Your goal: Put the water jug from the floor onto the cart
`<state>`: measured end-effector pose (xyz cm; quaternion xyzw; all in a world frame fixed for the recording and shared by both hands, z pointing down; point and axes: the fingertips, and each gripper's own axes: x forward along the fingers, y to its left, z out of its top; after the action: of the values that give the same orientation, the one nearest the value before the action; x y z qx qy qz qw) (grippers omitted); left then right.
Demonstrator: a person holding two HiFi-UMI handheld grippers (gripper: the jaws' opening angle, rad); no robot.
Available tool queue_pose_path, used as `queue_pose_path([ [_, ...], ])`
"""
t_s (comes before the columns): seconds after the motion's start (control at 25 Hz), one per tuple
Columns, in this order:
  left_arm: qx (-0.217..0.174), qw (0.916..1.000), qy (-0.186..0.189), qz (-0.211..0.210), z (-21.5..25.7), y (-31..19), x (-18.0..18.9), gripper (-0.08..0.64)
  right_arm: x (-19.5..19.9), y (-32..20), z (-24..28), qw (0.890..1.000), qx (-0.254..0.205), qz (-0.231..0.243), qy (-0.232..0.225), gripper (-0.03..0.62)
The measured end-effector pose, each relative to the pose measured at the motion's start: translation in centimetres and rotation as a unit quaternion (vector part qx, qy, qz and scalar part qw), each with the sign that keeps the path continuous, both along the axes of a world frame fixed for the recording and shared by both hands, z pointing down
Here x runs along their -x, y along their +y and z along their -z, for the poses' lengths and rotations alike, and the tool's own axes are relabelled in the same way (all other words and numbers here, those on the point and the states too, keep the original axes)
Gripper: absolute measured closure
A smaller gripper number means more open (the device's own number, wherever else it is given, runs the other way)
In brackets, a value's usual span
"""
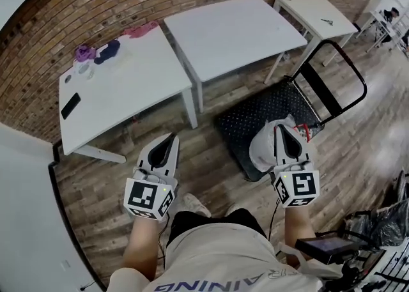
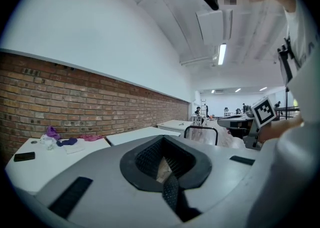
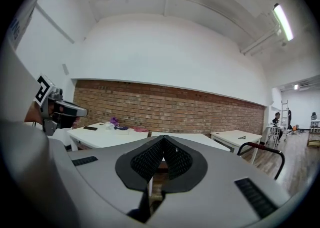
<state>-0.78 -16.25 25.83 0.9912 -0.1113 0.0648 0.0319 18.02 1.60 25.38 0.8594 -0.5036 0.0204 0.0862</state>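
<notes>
The black flat cart (image 1: 255, 108) stands on the wood floor with its handle (image 1: 345, 67) folded up at the far side. A whitish, crumpled-looking water jug (image 1: 262, 147) with a red bit rests on the cart's near edge. My right gripper (image 1: 279, 128) hovers over the jug, shut, with nothing between its pads (image 3: 150, 159). My left gripper (image 1: 172, 137) is held over bare floor to the left of the cart, apart from the jug. Its jaws look shut and hold nothing (image 2: 162, 139). The cart handle (image 2: 200, 131) also shows in the left gripper view.
Three white tables (image 1: 121, 86) (image 1: 236, 29) (image 1: 313, 13) line the brick wall beyond the cart. The left one carries a phone (image 1: 70, 105) and purple cloths (image 1: 96, 51). Dark equipment (image 1: 377, 227) crowds the lower right. The person's shoes (image 1: 195, 204) are just behind the grippers.
</notes>
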Motion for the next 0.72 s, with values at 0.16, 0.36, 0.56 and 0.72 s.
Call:
queue_pose_path([
  [0.16,-0.007,0.9997,0.004,-0.025,0.9,5.0,-3.0,0.558,-1.7,5.8,0.5,1.0,0.006,-0.015,0.014,0.588],
  [0.36,-0.021,0.9984,-0.005,-0.052,1.2,10.6,-5.0,0.56,-2.8,12.0,0.0,0.999,-0.01,-0.04,0.003,0.588],
  [0.56,-0.023,0.9975,-0.006,-0.067,1.7,13.6,-5.5,0.558,-2.8,15.5,-0.1,0.998,-0.013,-0.054,0.006,0.589],
  [0.72,-0.026,0.9961,0.004,-0.084,2.5,15.1,-6.4,0.558,-2.6,18.1,0.2,0.997,-0.012,-0.072,0.009,0.588],
])
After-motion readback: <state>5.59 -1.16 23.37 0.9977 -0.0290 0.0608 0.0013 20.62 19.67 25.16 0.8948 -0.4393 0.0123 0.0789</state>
